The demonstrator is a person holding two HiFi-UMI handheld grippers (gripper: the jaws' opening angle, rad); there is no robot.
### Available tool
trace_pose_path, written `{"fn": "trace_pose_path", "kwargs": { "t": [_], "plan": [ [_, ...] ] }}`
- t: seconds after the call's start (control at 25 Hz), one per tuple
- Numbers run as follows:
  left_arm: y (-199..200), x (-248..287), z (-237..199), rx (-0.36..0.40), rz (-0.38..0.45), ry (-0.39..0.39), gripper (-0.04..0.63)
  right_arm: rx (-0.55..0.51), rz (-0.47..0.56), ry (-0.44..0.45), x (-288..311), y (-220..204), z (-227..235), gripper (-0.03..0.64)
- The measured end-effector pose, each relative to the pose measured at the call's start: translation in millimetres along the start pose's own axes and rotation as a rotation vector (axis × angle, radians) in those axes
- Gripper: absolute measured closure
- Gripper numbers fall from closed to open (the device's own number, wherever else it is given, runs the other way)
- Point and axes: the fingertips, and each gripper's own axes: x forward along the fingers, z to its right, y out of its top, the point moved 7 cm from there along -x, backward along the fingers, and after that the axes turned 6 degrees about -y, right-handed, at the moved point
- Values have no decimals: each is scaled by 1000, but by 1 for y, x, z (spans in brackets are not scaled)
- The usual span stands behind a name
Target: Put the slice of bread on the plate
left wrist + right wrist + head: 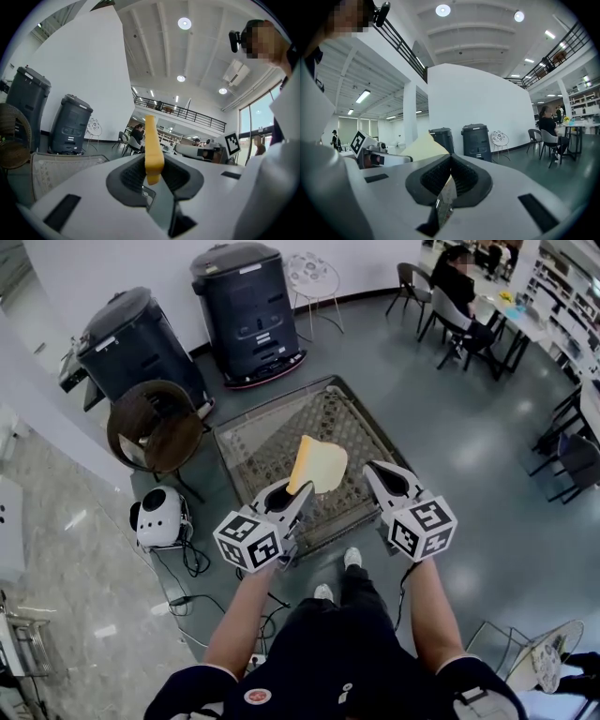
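Note:
A pale yellow slice of bread (317, 465) stands upright in the air, and my left gripper (298, 491) is shut on its lower edge. In the left gripper view the bread (151, 140) shows edge-on, rising from between the dark pads (133, 174). To its right my right gripper (375, 474) is held level, its jaws shut together with nothing between them. The right gripper view shows its pads (461, 176) meeting, and the bread (423, 145) and the left gripper (375, 154) off to the left. No plate is in any view.
I stand over a patterned rug (272, 442) on a grey floor. Two dark bins (248, 310) (141, 343), a wicker chair (155, 427) and a white round device (159, 517) with cables lie to the left. A person sits at tables (459, 287) far right.

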Motion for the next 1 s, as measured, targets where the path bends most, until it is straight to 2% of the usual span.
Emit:
{"fn": "trace_pose_path", "kwargs": {
  "t": [0.68,1.0],
  "plan": [
    [-1,25,-44,-16,-21,39,503,21,-34,40,52,-8,24,611],
    [-36,58,-84,-92,-85,59,503,48,-132,48,77,-43,47,611]
  ]
}}
